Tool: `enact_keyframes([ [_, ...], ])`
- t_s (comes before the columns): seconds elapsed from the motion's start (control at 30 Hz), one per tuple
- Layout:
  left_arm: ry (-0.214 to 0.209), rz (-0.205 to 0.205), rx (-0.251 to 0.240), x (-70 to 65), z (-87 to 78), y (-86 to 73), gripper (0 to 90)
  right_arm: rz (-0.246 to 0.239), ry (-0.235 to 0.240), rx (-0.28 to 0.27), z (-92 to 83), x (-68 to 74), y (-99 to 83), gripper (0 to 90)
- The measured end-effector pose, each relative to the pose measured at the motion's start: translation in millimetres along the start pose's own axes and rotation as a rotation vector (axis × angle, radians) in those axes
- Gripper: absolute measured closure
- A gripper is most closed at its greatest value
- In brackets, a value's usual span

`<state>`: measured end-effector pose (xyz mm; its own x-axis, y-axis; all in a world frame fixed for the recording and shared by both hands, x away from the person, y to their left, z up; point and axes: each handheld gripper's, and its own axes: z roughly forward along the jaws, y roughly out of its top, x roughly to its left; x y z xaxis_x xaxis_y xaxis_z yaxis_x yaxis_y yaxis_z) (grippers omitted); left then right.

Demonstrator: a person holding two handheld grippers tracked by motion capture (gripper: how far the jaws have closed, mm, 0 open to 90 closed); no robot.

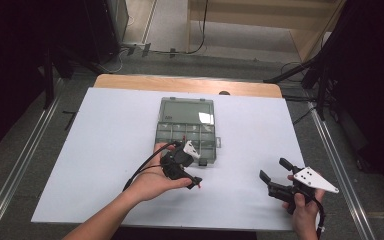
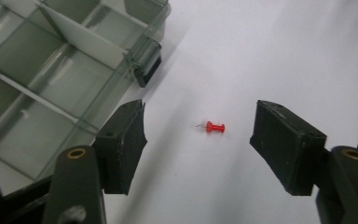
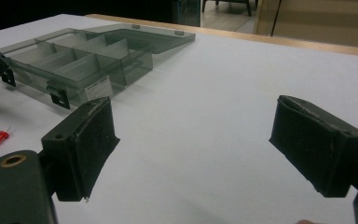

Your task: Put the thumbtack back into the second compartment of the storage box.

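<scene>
Where a white sheet [image 1: 105, 150] covers the table, a red pushpin [image 2: 215, 127] is framed untouched by the left gripper [image 2: 198, 140], its jaws apart; nothing is held by the parted right gripper [image 3: 193, 144].

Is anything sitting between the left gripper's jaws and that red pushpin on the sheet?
Nothing visible. The red pushpin lies alone on the white sheet, between the open jaws of the left gripper, with bare sheet on both sides. The organizer box sits off to one side.
</scene>
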<state>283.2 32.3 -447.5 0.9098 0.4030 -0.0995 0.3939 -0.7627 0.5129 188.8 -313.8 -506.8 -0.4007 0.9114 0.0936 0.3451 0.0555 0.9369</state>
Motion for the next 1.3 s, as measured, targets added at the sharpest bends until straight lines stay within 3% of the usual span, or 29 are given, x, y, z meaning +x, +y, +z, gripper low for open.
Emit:
enact_keyframes([
  [0.27,-0.003,0.022,0.024,-8.4,12.7,-1.3,55.7,0.000,0.001,0.002,0.3,-0.1,-0.2,14.2],
  [0.43,-0.012,0.028,0.035,-12.9,20.3,-0.5,63.8,0.001,0.001,0.004,0.4,-0.3,-0.3,14.2],
  [0.53,-0.011,0.057,0.057,-15.9,25.3,0.0,68.6,0.003,0.002,0.005,0.5,-0.2,-0.4,14.3],
  [0.9,0.043,0.109,0.092,-22.3,39.6,-0.1,75.5,-0.004,0.001,0.001,0.2,-1.1,-0.4,14.2],
  [1.3,0.028,0.108,0.090,-18.7,38.2,-3.5,78.2,-0.003,0.000,0.003,0.2,-0.7,-0.2,14.3],
])
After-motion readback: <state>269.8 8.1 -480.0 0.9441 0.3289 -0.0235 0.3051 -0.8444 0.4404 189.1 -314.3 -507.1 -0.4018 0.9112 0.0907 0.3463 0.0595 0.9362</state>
